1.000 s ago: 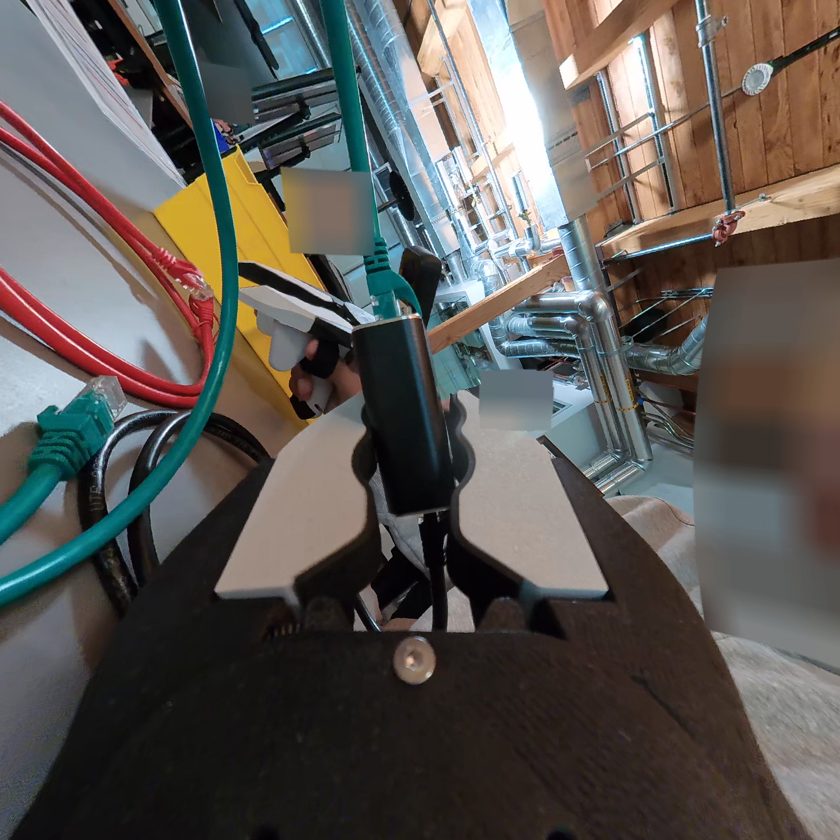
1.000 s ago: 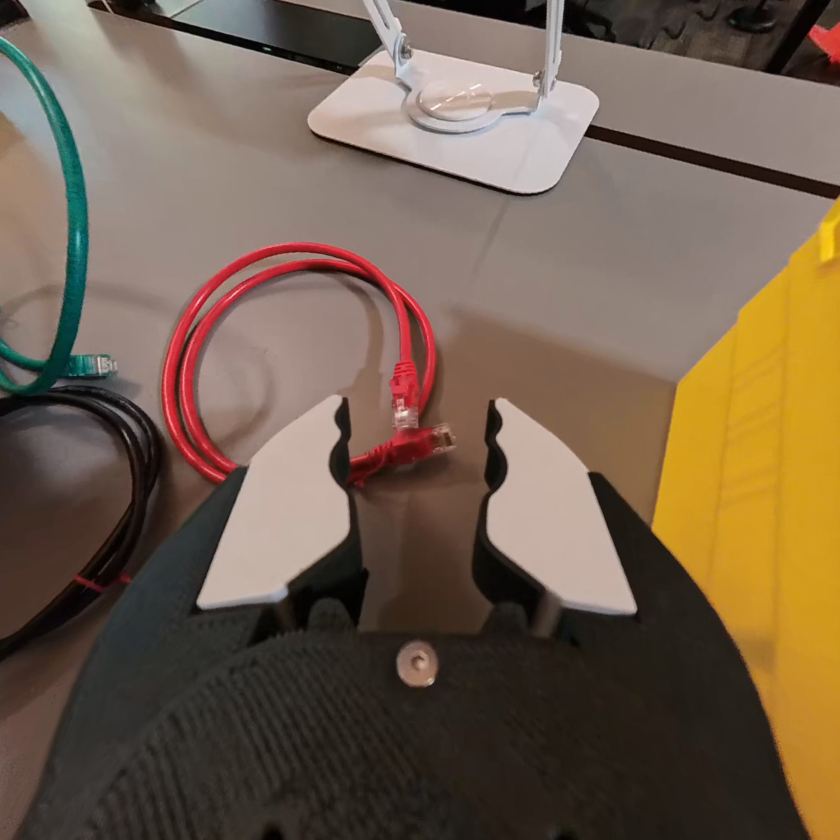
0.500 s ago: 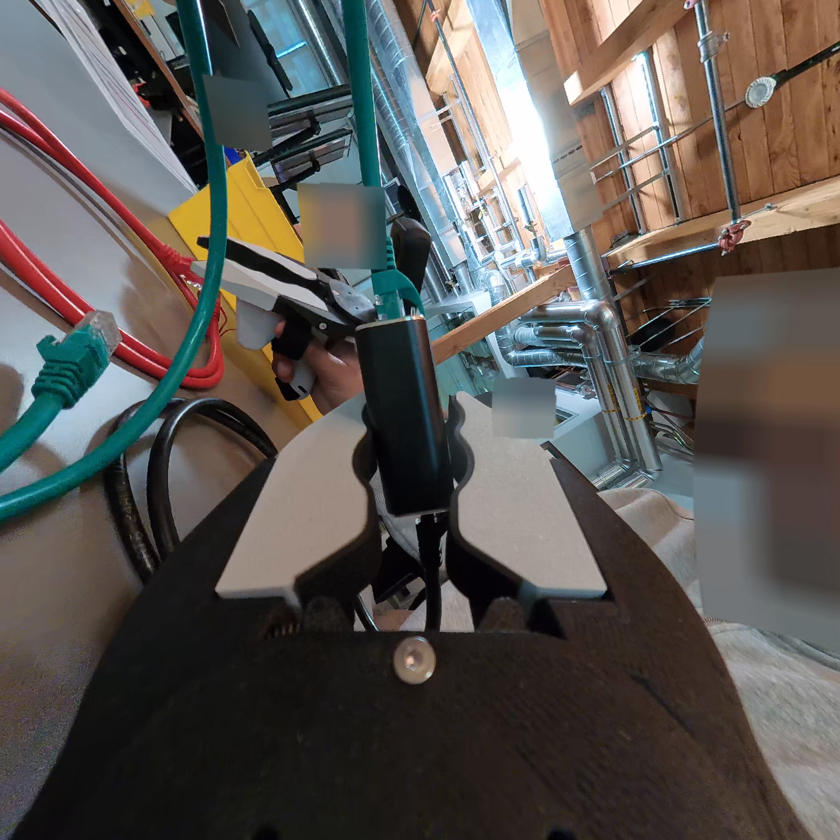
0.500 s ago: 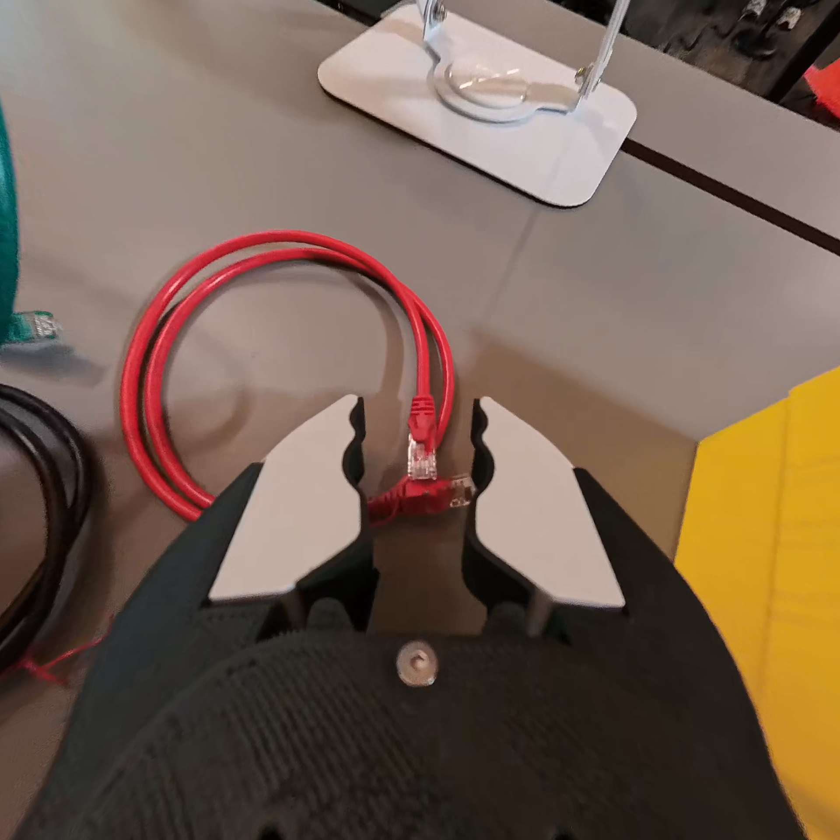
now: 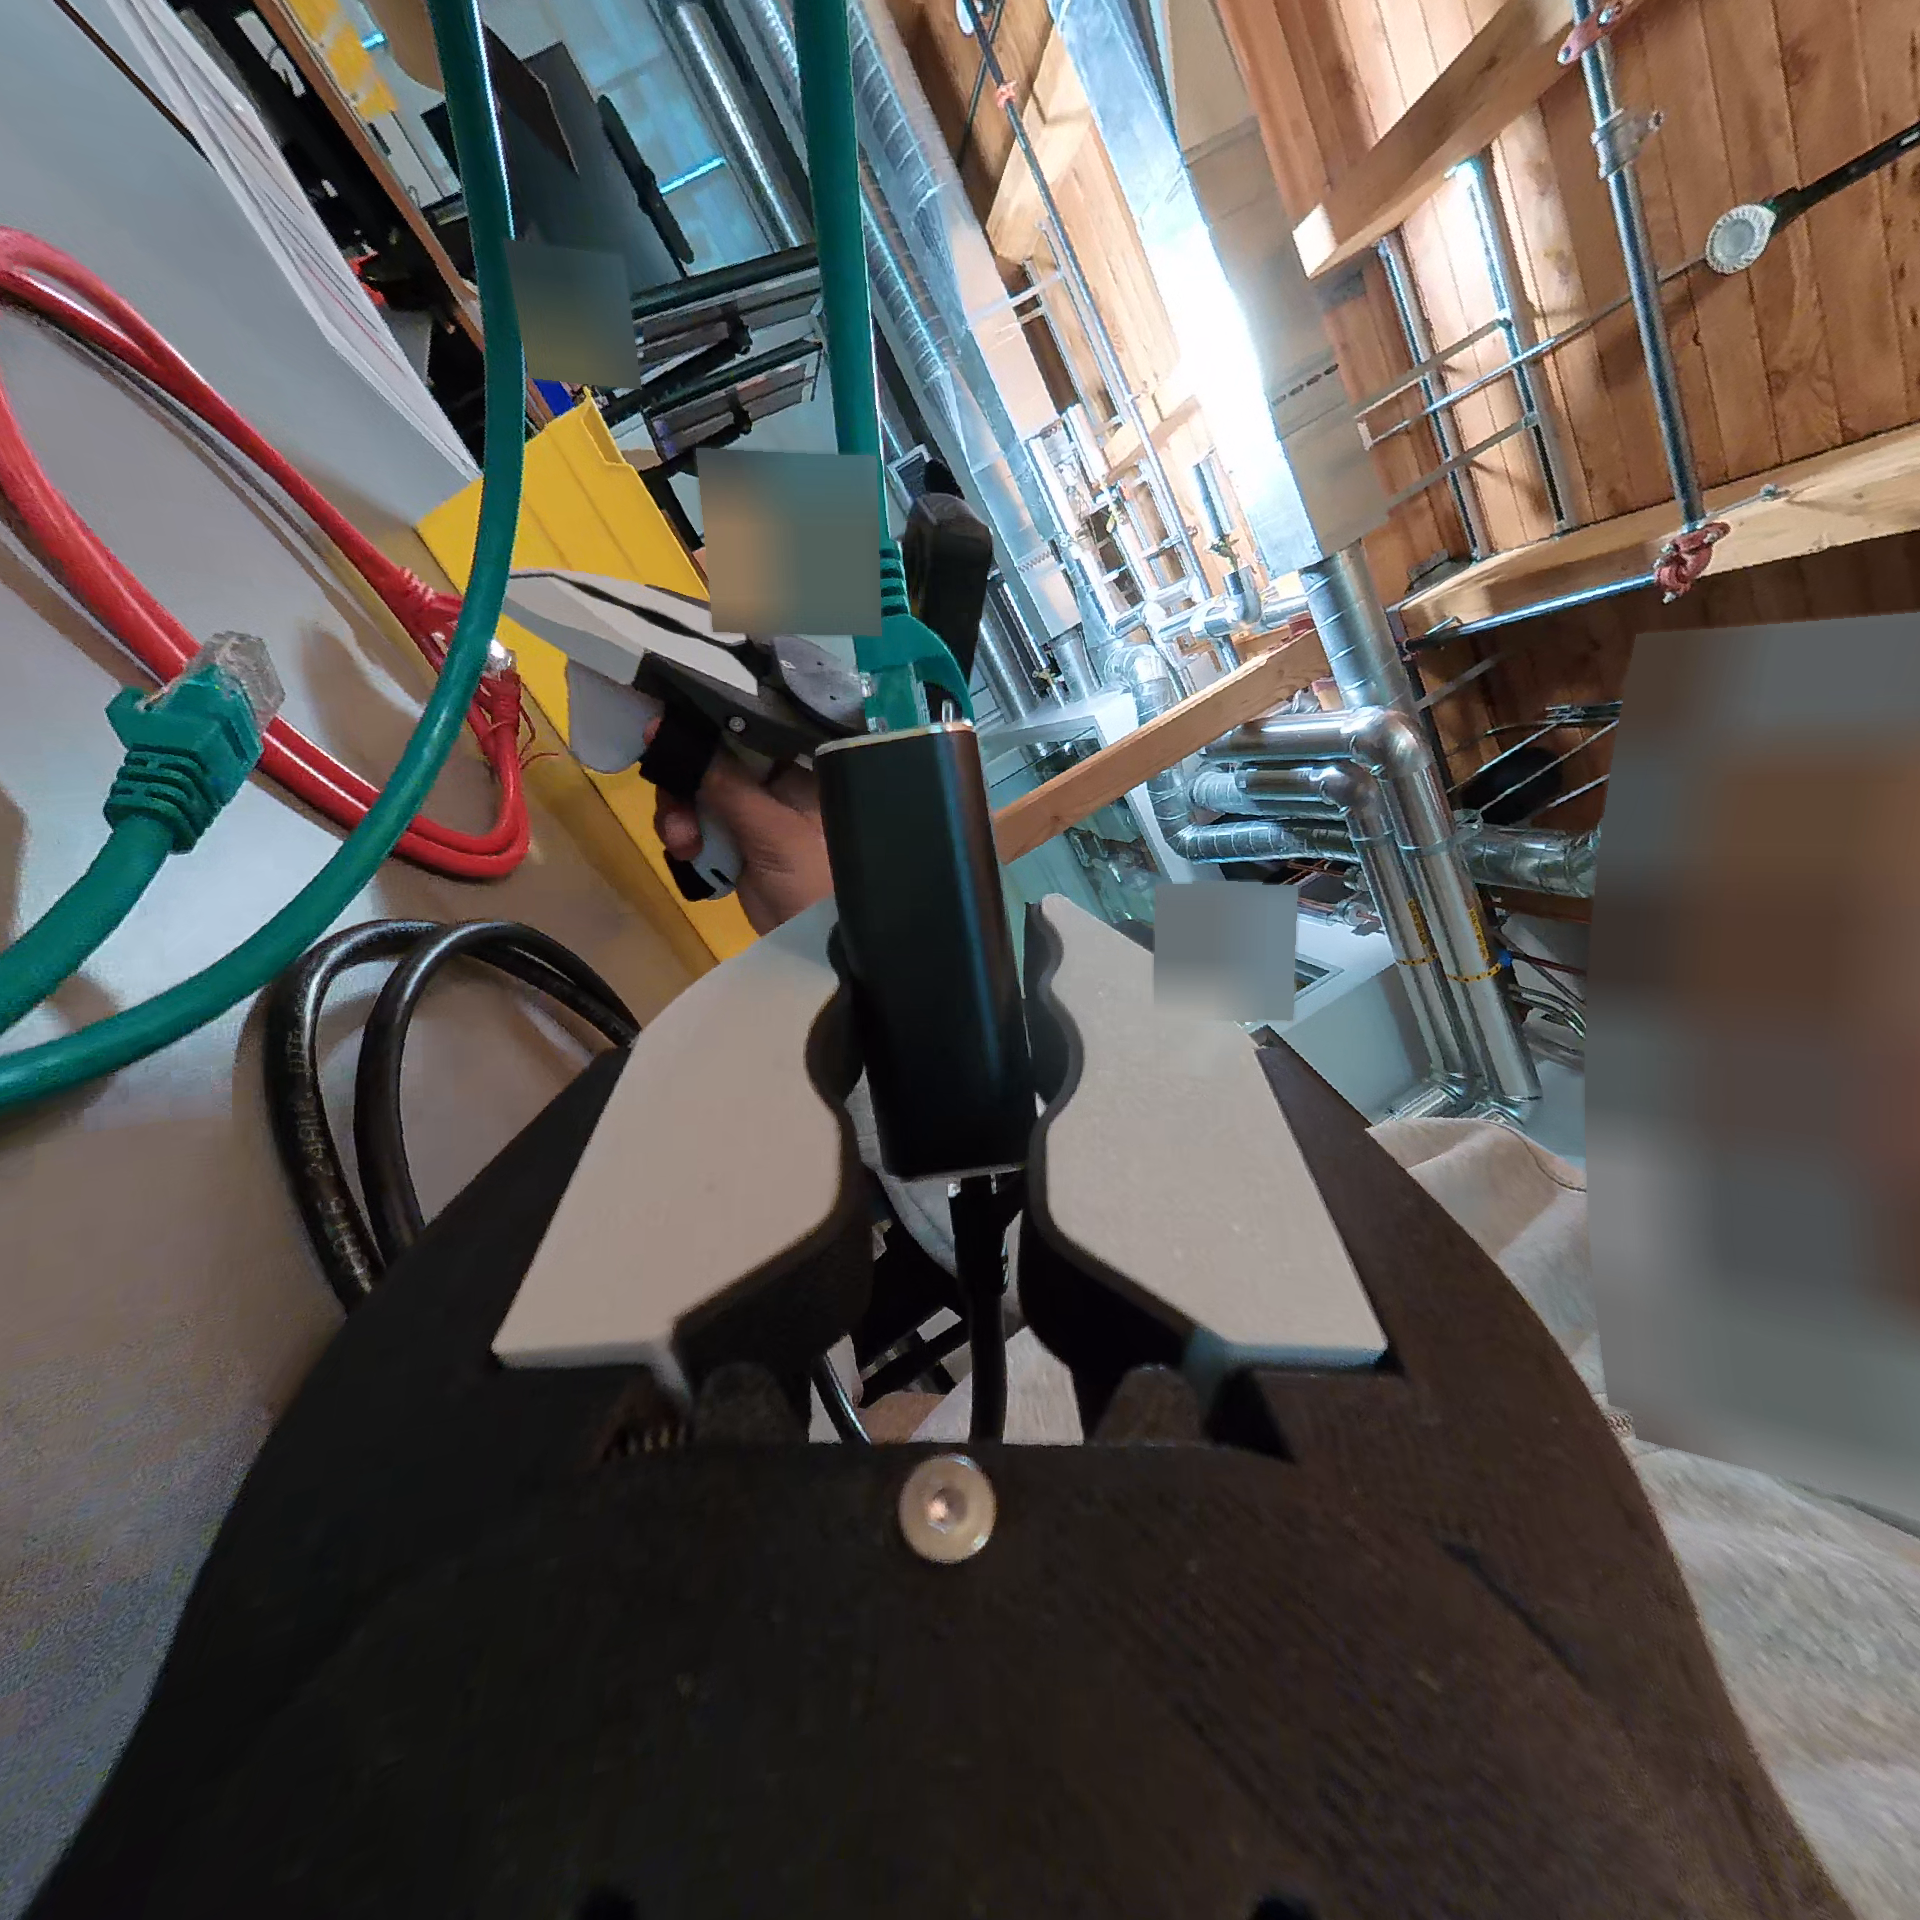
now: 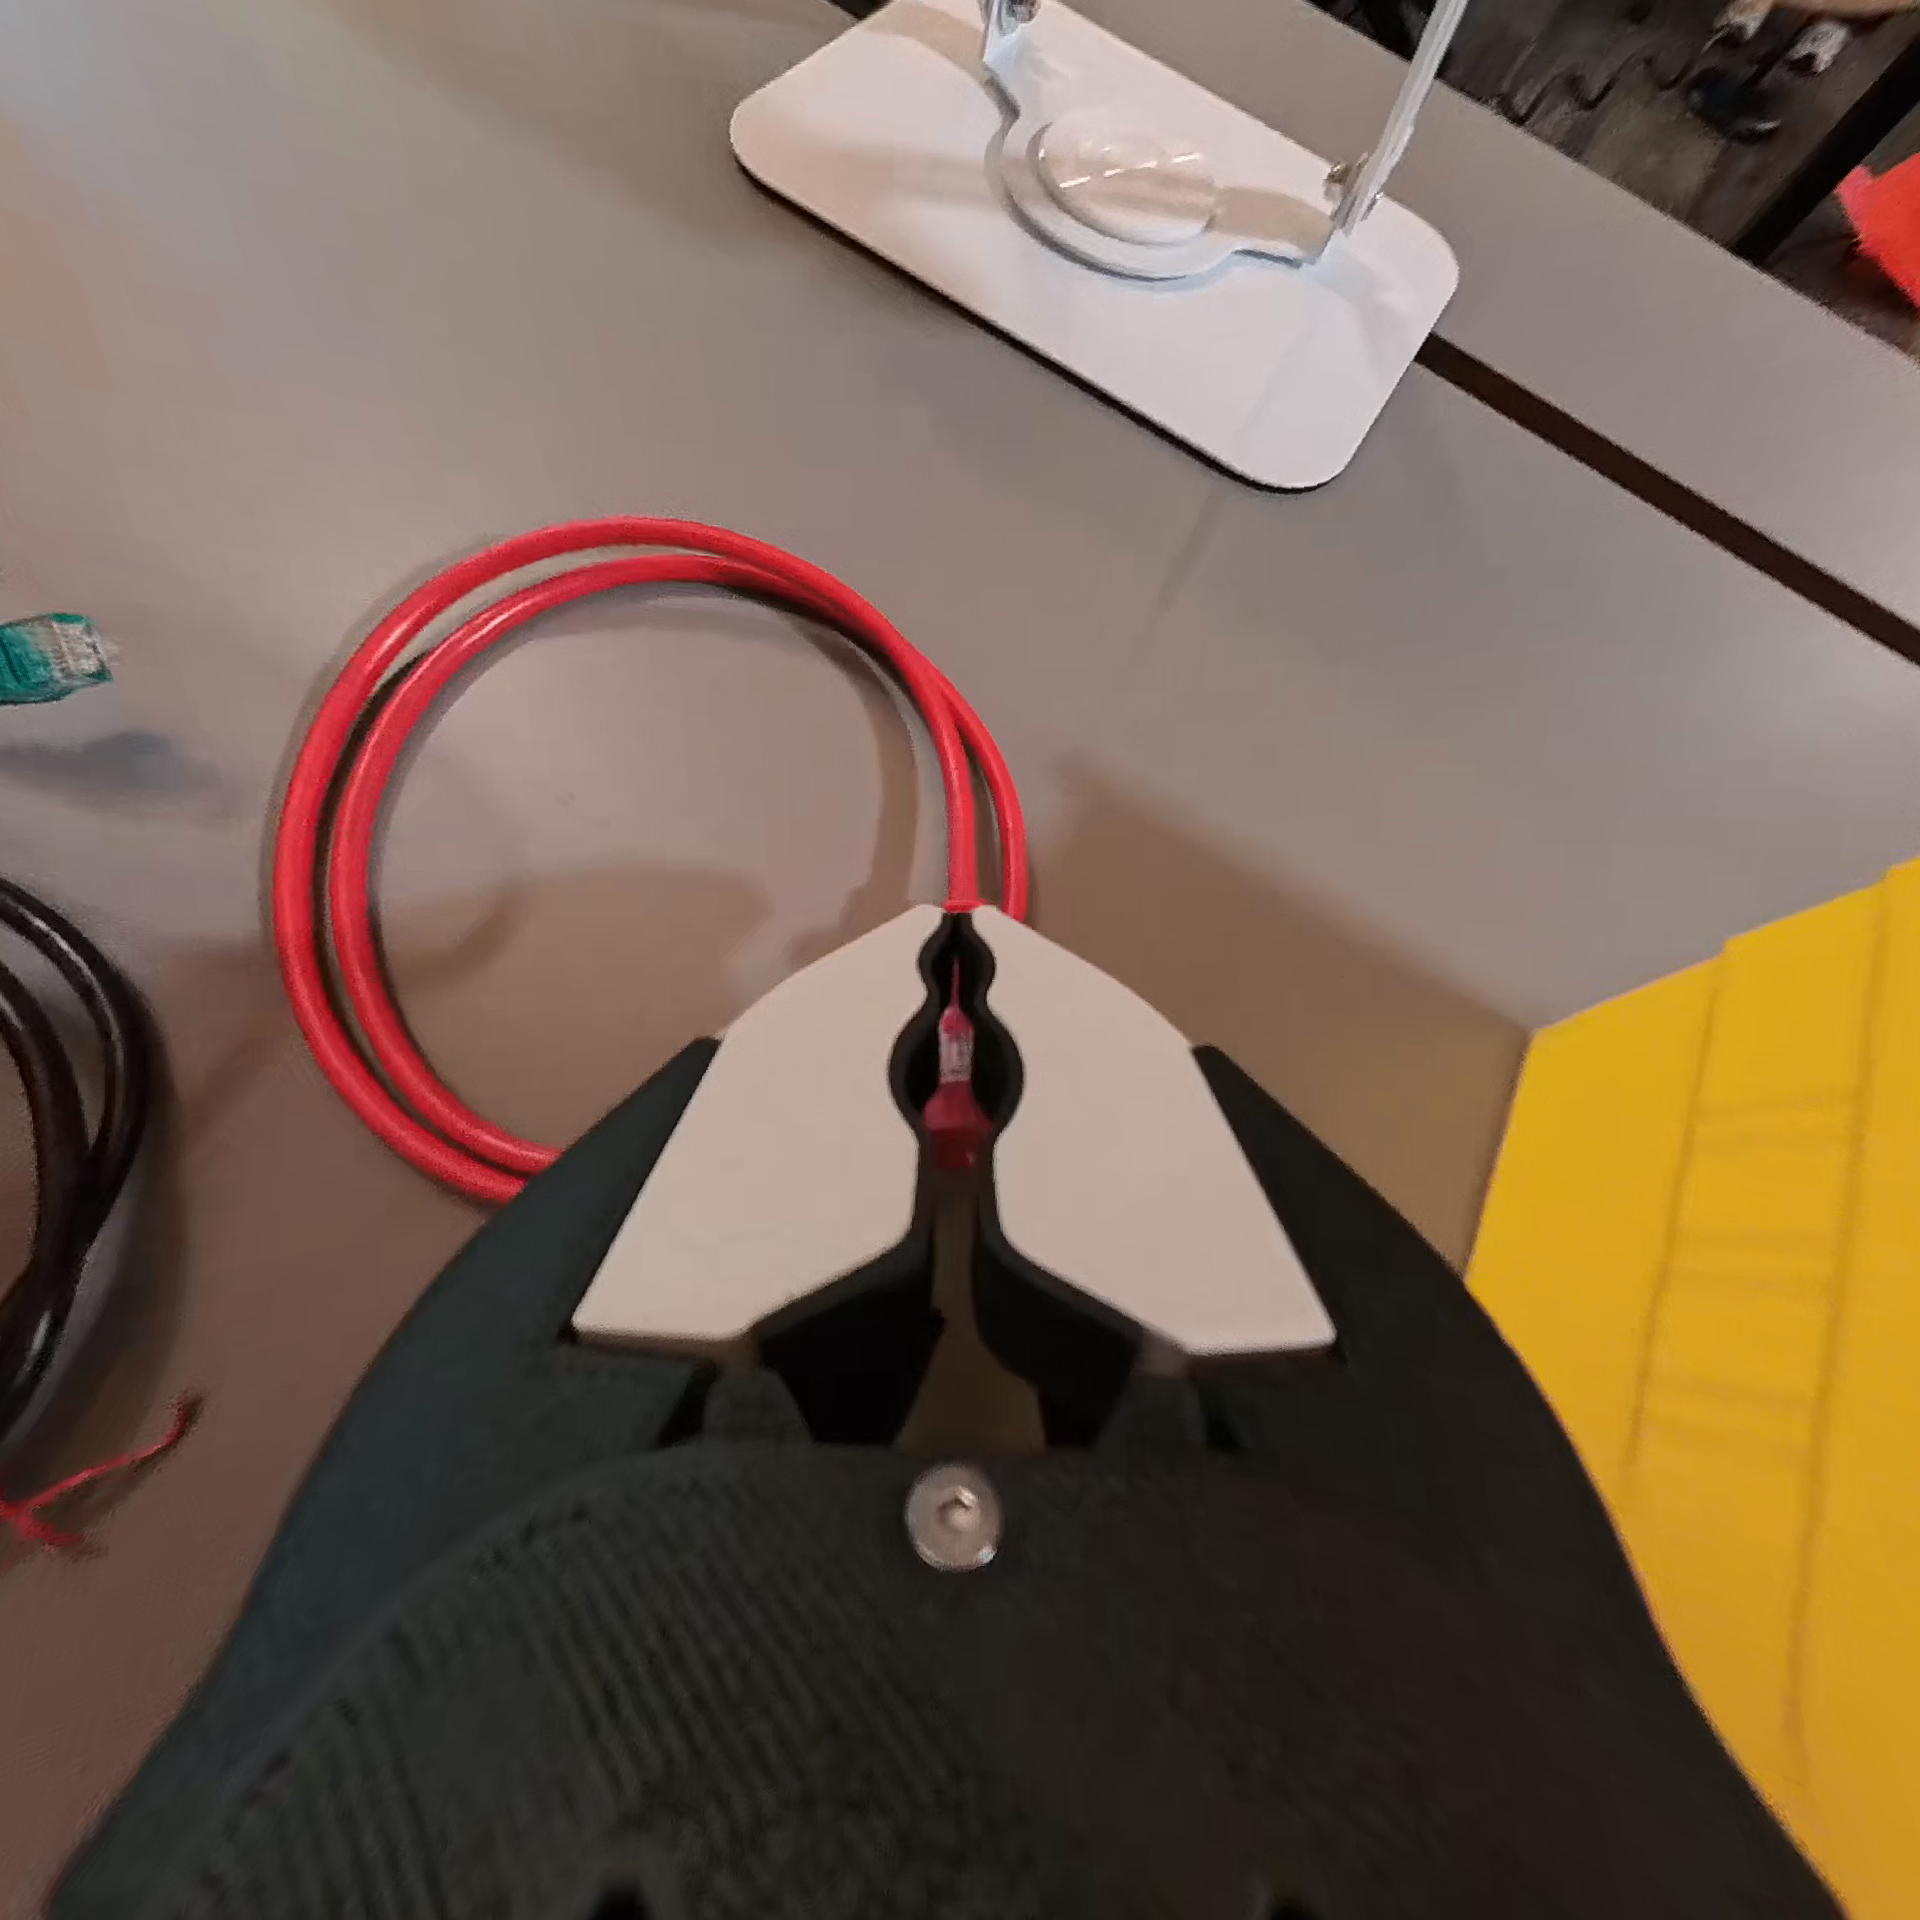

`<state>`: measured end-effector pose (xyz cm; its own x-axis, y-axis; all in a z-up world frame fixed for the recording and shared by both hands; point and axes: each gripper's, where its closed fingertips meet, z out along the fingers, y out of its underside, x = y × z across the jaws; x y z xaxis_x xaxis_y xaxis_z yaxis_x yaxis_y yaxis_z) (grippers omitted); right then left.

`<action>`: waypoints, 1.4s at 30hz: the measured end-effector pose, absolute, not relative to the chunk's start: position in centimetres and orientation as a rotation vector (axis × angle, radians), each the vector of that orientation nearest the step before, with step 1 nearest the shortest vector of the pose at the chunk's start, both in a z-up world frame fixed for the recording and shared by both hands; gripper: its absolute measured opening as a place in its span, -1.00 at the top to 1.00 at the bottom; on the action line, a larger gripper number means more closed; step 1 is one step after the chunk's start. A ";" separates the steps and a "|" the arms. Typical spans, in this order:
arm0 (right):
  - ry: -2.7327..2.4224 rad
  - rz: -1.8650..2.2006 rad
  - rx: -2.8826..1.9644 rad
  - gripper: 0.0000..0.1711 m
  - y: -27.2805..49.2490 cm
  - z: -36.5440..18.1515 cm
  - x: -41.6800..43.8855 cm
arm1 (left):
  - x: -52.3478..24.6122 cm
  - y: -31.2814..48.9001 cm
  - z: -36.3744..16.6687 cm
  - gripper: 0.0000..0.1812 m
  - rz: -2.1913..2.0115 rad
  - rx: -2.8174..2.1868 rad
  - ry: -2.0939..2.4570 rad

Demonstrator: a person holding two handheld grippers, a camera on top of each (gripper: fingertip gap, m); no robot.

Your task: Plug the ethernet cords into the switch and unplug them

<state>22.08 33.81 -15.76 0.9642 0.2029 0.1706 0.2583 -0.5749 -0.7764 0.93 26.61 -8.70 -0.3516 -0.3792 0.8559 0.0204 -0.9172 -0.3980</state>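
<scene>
My left gripper (image 5: 932,935) is shut on a black switch (image 5: 904,842) and holds it upright off the table. A green ethernet cord (image 5: 831,312) is plugged into the switch's top end. The green cord's other plug (image 5: 197,717) hangs free and also shows in the right wrist view (image 6: 52,655). My right gripper (image 6: 961,920) is shut on a plug (image 6: 954,1060) of the coiled red ethernet cord (image 6: 623,540), low over the grey table (image 6: 416,260). The right gripper also shows in the left wrist view (image 5: 582,634), at the red cord (image 5: 312,561).
A yellow bin (image 6: 1714,1247) stands close on the right of the right gripper. A white stand base (image 6: 1143,260) sits at the table's far side. A coiled black cable (image 6: 83,1039) lies at the left and also shows in the left wrist view (image 5: 343,1091).
My right gripper moved forward over the red cord's plugs and its open fingers closed on one plug. My left gripper kept its hold on the switch and shifted only slightly.
</scene>
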 end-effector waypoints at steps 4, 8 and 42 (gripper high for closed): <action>-0.254 -0.126 -2.242 1.00 32.7 -15.8 23.0 | 1.1 26.6 -8.6 0.70 -2.359 -1.617 0.472; -0.227 -0.088 -2.256 1.00 32.4 -16.4 22.8 | 1.4 26.6 -8.6 0.69 -2.375 -1.617 0.476; -0.340 -0.280 -2.397 0.78 31.5 -18.5 23.2 | 1.5 26.4 -8.6 0.70 -2.420 -1.608 0.452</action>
<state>23.23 31.45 -18.50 0.9424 0.1676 0.2896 0.3164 -0.7276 -0.6086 1.55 26.43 -8.64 -0.3877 -0.3313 0.8602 -0.0015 -0.9330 -0.3600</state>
